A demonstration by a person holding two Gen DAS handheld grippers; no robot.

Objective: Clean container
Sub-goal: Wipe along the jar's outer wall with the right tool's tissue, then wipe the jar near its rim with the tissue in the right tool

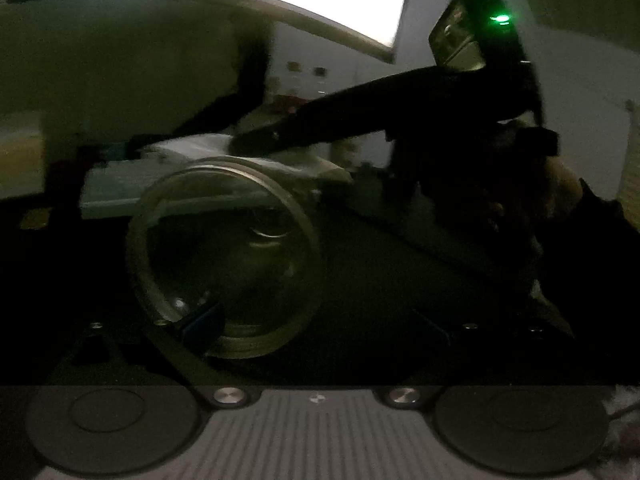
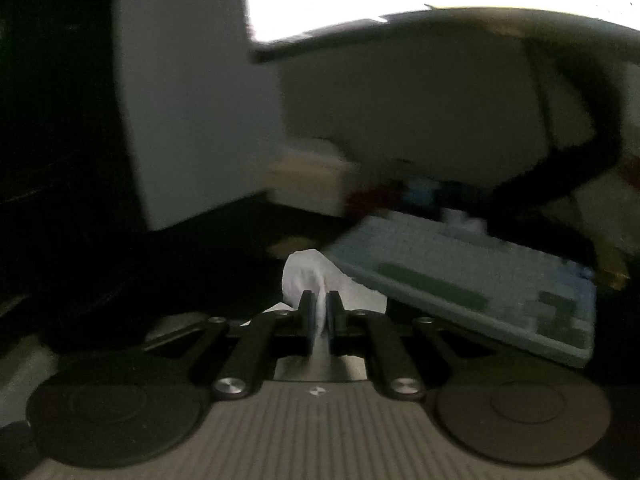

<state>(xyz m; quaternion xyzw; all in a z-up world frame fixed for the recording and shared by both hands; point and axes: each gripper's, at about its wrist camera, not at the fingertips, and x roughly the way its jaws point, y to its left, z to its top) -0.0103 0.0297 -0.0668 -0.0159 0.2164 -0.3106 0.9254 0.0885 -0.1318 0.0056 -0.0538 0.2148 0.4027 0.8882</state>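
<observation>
- The dark work surface (image 1: 380,264) spreads ahead of both tools; the frames are dim and blurred, and its edges cannot be made out.
- A grey-green keyboard (image 2: 472,280) lies ahead and to the right of the right gripper (image 2: 320,312), tilted across that view; in the left wrist view it sits just behind the container.
- The glass container (image 1: 224,256) lies on its side directly ahead of the left gripper (image 1: 200,320), mouth towards the camera, long axis running away from the tool; one dark finger (image 1: 200,322) sits at the lower rim, but the grip cannot be judged.
- The right gripper's jaws are closed on a white cloth (image 2: 316,276); in the left wrist view the cloth rests at the container's far upper rim.
</observation>
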